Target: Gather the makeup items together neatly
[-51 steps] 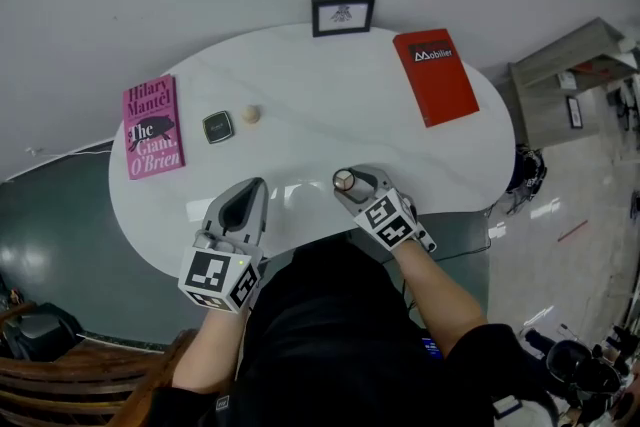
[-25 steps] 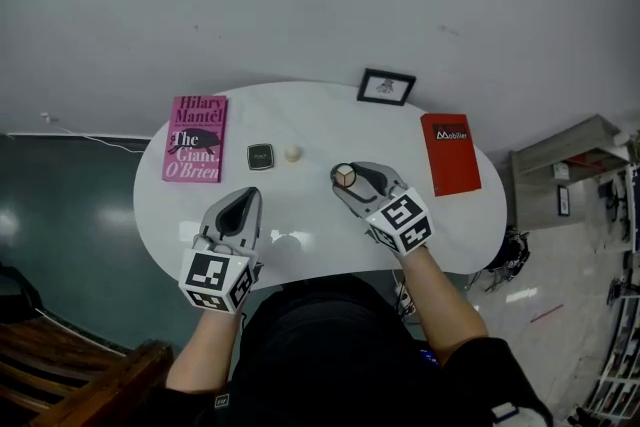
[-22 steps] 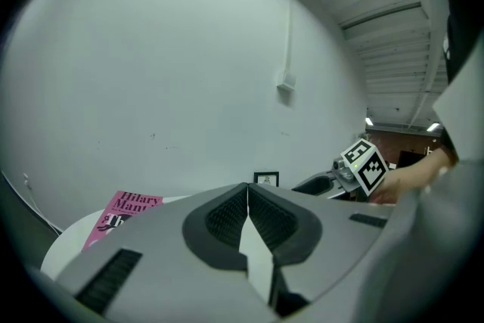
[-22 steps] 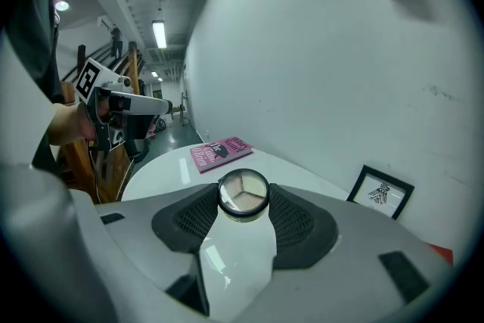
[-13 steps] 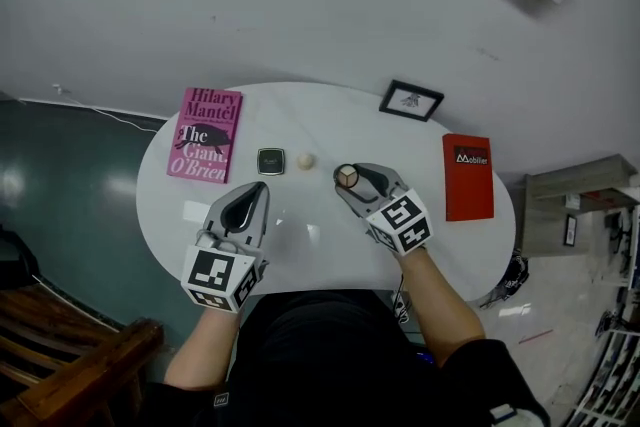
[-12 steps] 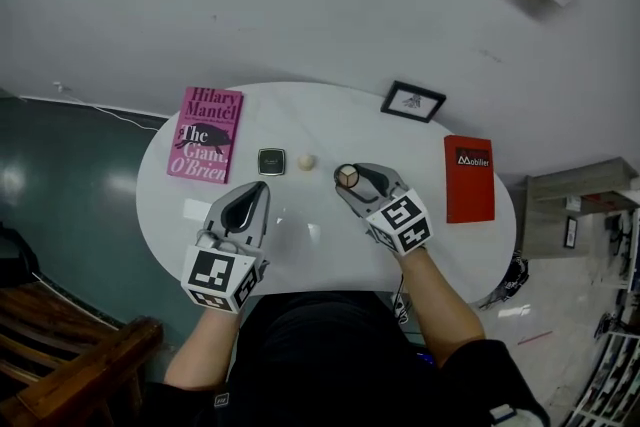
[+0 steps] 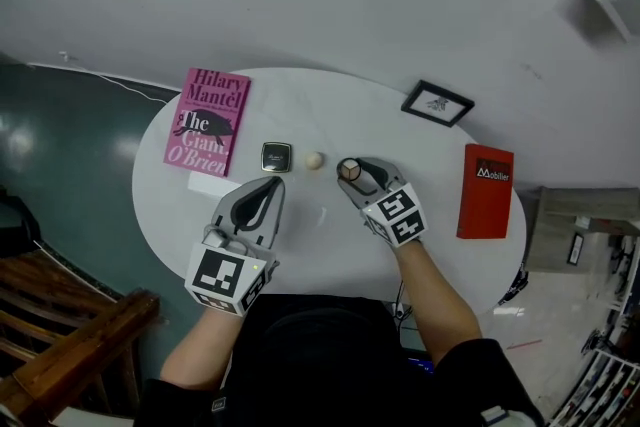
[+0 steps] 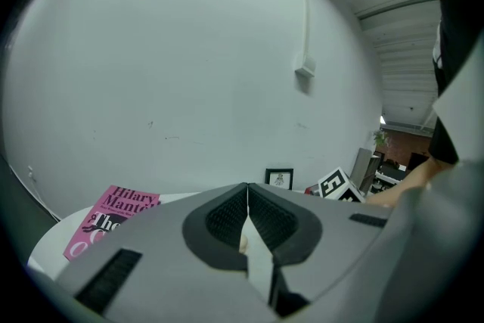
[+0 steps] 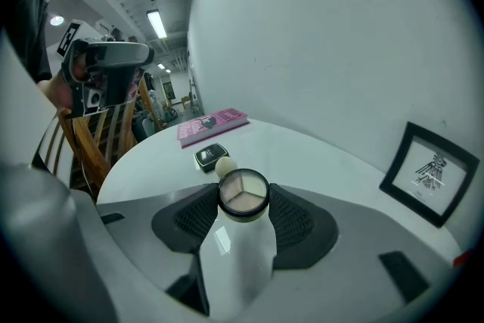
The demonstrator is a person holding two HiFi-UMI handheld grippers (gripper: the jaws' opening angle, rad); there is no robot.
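Head view: the task was judged partly done. A round compact (image 7: 348,169) was held in the right gripper's (image 9: 243,202) jaws, near the sponge (image 7: 314,160) and square compact (image 7: 276,156) lying midway between the desk's (image 7: 420,145) near and far edges; setting it down was left. The left gripper's (image 7: 262,200) jaws were closed on nothing.

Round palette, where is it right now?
Head view: the round palette is clamped in the right gripper at the table's middle, just right of the beige sponge and the black square compact.
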